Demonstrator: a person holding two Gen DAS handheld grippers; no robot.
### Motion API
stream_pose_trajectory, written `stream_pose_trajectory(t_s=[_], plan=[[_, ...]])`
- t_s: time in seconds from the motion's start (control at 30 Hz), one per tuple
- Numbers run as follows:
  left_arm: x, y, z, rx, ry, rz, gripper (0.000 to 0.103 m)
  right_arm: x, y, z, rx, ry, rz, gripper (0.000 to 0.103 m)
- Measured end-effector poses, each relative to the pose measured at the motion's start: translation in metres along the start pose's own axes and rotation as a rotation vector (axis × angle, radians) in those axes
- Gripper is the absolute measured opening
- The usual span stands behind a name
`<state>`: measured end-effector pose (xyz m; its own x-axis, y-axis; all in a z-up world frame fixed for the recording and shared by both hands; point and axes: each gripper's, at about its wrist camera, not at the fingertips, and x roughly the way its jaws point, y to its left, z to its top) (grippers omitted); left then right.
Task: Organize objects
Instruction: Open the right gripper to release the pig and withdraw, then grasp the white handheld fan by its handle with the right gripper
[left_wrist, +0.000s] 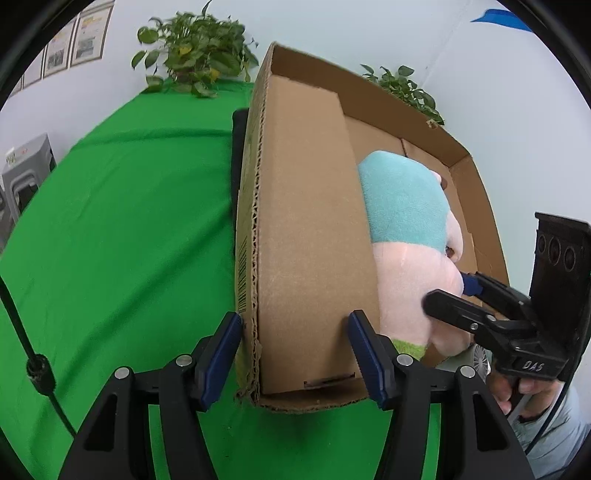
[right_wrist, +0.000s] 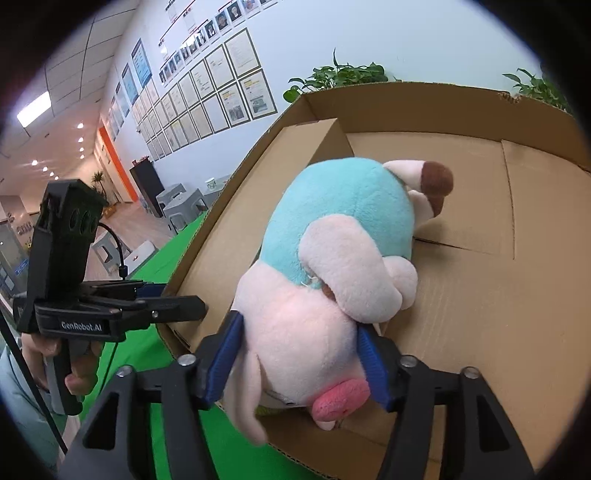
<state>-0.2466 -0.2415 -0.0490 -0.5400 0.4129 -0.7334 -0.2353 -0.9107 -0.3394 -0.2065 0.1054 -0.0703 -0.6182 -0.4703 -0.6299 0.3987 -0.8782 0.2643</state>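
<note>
**Plush toy held inside a cardboard box, with the box wall straddled by the second gripper**

The right gripper (right_wrist: 299, 354) is shown with its blue-padded fingers (right_wrist: 223, 358) pinching the pink head of the plush toy (right_wrist: 332, 258); the fabric bulges between them. The toy's teal back lies ahead of the fingertips, its brown-tipped limb farthest from them, and a pink snout hangs just below the grip. The grip appears to be kept so that the toy can be lowered or positioned on the box floor; whether its weight already rests there cannot be told.

The left gripper (left_wrist: 295, 354) is seen with its fingers (left_wrist: 364, 354) spread, one outside and one inside the near side wall of the cardboard box (left_wrist: 303, 229), close to or touching the cardboard; firm clamping cannot be confirmed. This placement is judged to steady the box against sliding on the green-covered worktop (left_wrist: 122, 221) while the toy is put in.

The box is open-topped, and the plush toy is the only content visible; the floor ahead of the right fingertips is bare cardboard. Potted plants (left_wrist: 195, 48) stand beyond the box's far wall.
</note>
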Motion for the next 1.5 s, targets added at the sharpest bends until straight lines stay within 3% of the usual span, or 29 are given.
stream_pose_trajectory(t_s=[0.07, 0.13, 0.2, 0.27, 0.3, 0.33, 0.43, 0.53, 0.63, 0.77, 1.13, 1.33, 1.5], plan=[[-0.013, -0.006, -0.001, 0.017, -0.056, 0.013, 0.057, -0.005, 0.002, 0.0, -0.011, 0.012, -0.012, 0.072], [-0.029, -0.019, -0.002, 0.048, -0.118, 0.059, 0.061, -0.016, 0.007, -0.004, -0.033, 0.004, -0.05, 0.085], [-0.049, -0.04, -0.006, 0.099, -0.195, 0.147, 0.071, -0.029, 0.014, -0.006, -0.044, -0.018, -0.111, 0.09], [-0.071, -0.07, -0.015, 0.144, -0.314, 0.234, 0.085, -0.05, 0.015, -0.017, -0.012, -0.031, -0.215, 0.103], [-0.081, -0.081, -0.02, 0.156, -0.351, 0.252, 0.099, -0.059, 0.016, -0.022, -0.001, -0.043, -0.238, 0.103], [-0.09, -0.096, -0.027, 0.16, -0.4, 0.27, 0.103, -0.073, 0.018, -0.031, 0.005, -0.062, -0.268, 0.103], [-0.102, -0.135, -0.038, 0.184, -0.448, 0.278, 0.103, -0.105, 0.022, -0.052, 0.027, -0.102, -0.358, 0.103], [-0.099, -0.164, -0.047, 0.195, -0.437, 0.293, 0.103, -0.127, 0.022, -0.072, 0.041, -0.106, -0.419, 0.103], [-0.09, -0.187, -0.055, 0.205, -0.399, 0.24, 0.103, -0.143, 0.018, -0.082, 0.078, -0.095, -0.447, 0.103], [-0.084, -0.215, -0.067, 0.229, -0.35, 0.226, 0.103, -0.161, 0.015, -0.092, 0.085, -0.104, -0.498, 0.103], [-0.058, -0.226, -0.085, 0.17, -0.219, 0.125, 0.101, -0.176, 0.003, -0.113, 0.069, -0.087, -0.503, 0.103], [-0.046, -0.229, -0.091, 0.169, -0.183, 0.072, 0.095, -0.174, -0.004, -0.115, 0.064, -0.077, -0.492, 0.102], [-0.039, -0.227, -0.092, 0.176, -0.139, 0.035, 0.077, -0.166, -0.006, -0.116, 0.05, -0.061, -0.465, 0.1]])
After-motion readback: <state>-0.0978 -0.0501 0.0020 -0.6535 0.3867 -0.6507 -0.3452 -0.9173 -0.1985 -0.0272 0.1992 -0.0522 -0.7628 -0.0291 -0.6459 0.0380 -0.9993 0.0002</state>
